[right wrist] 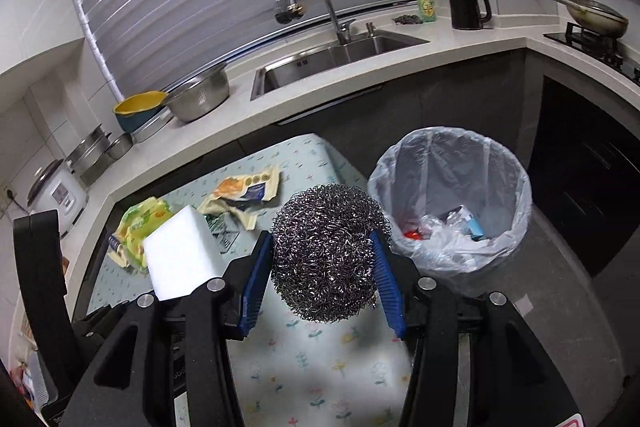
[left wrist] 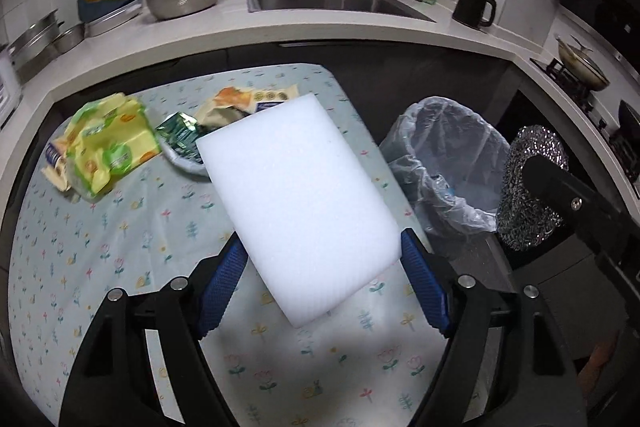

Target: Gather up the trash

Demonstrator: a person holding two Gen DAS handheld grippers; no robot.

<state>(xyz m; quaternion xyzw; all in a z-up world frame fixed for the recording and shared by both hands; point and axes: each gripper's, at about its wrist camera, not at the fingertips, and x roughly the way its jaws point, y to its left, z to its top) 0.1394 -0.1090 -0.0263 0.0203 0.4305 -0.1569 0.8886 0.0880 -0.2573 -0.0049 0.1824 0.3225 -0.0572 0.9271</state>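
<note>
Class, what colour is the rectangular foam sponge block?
White rectangular foam sponge block; clearest in the left wrist view.

We are in a home kitchen: beyond the jaws we see a stainless-steel sink (right wrist: 340, 61) with curved chrome tap (right wrist: 316, 3), black electric kettle (right wrist: 468, 9) and lidded pan (right wrist: 594, 17) on a hob.

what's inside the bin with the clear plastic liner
Inside the round bin with the clear plastic liner lie crumpled clear plastic, a light blue piece and something red. Anything beneath them is hidden.
</note>
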